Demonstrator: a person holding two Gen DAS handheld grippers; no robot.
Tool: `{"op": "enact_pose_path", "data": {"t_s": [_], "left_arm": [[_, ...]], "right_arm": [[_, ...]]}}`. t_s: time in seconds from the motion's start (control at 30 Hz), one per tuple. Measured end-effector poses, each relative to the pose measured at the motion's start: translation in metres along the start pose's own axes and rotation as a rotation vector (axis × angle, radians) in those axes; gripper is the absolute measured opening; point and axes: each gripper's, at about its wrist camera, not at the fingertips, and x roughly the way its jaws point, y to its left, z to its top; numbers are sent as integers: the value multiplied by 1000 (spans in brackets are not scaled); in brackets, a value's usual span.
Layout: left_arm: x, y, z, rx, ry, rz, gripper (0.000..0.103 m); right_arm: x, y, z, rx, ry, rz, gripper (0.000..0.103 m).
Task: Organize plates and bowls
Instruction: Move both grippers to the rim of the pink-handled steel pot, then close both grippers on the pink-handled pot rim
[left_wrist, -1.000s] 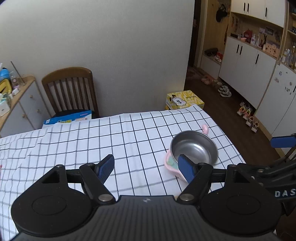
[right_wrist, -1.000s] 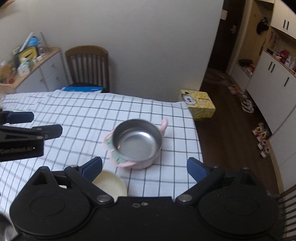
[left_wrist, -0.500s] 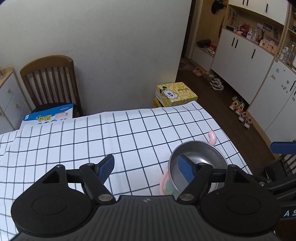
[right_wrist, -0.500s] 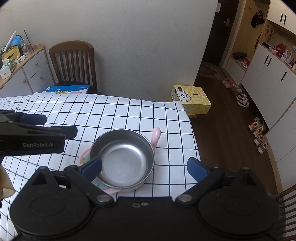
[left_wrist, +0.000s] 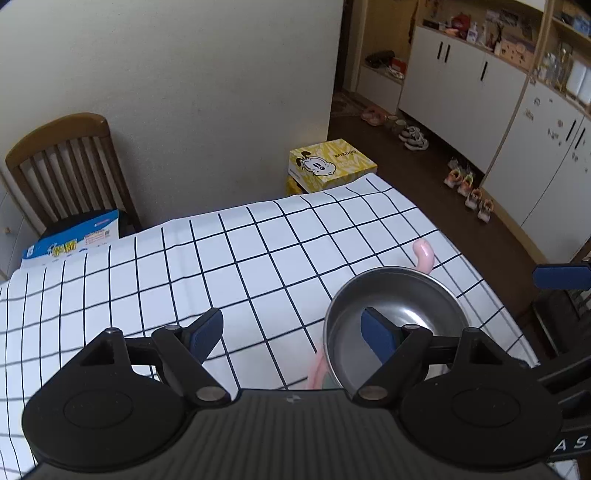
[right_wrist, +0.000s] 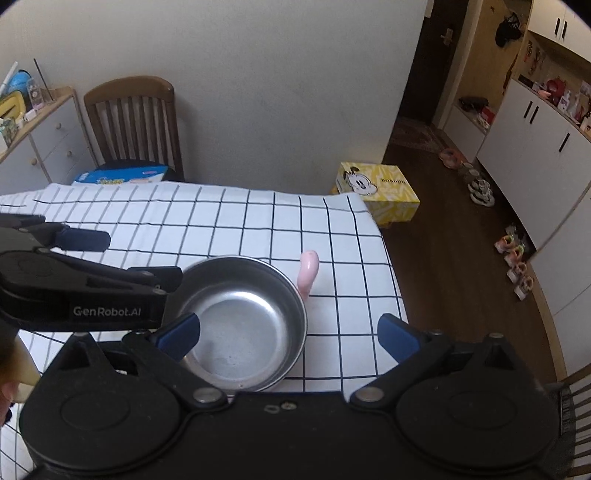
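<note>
A steel bowl (left_wrist: 395, 321) (right_wrist: 240, 325) in a pink shell with a pink handle (right_wrist: 308, 269) stands near the right edge of the checked tablecloth (left_wrist: 221, 266). My left gripper (left_wrist: 291, 332) (right_wrist: 140, 256) straddles its left rim: one pad hangs over the steel inside, the other over the cloth. Its jaws are opening and press on nothing. My right gripper (right_wrist: 290, 332) stands open astride the right rim, one pad over the bowl, the other beyond it. In the left wrist view only one of its fingertips (left_wrist: 561, 277) shows.
A cream dish (right_wrist: 22, 369) peeks in at the left edge. The table (right_wrist: 391, 266) ends just right of the bowl, with floor below. A yellow box (right_wrist: 380, 192) sits on the floor, a wooden chair (right_wrist: 133, 122) with a blue box stands behind the table.
Both grippers have come down and forward to the steel bowl, which now looks larger. Each gripper's inner pad now hangs over the bowl's inside. The left jaws stand a little wider.
</note>
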Motion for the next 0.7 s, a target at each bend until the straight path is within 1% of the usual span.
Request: {"op": "enact_pose_path", "data": {"t_s": [0.07, 0.2, 0.37, 0.43, 0.53, 0.67, 0.7], "left_arm": [[8, -2, 0, 21, 13, 1, 82], [24, -7, 0, 66, 28, 27, 82], [38, -10, 0, 79, 35, 55, 82], [42, -11, 1, 83, 38, 68, 82], [48, -12, 1, 81, 54, 73, 82], [55, -11, 2, 77, 71, 62, 81], [56, -11, 1, 78, 71, 59, 81]], "right_arm": [[7, -1, 0, 16, 19, 4, 103], [23, -1, -3, 35, 53, 0, 103], [41, -3, -4, 61, 93, -3, 102], [47, -5, -5, 74, 103, -7, 97], [53, -8, -7, 95, 122, 3, 95], [59, -12, -9, 117, 147, 12, 89], [61, -13, -9, 124, 153, 15, 83]]}}
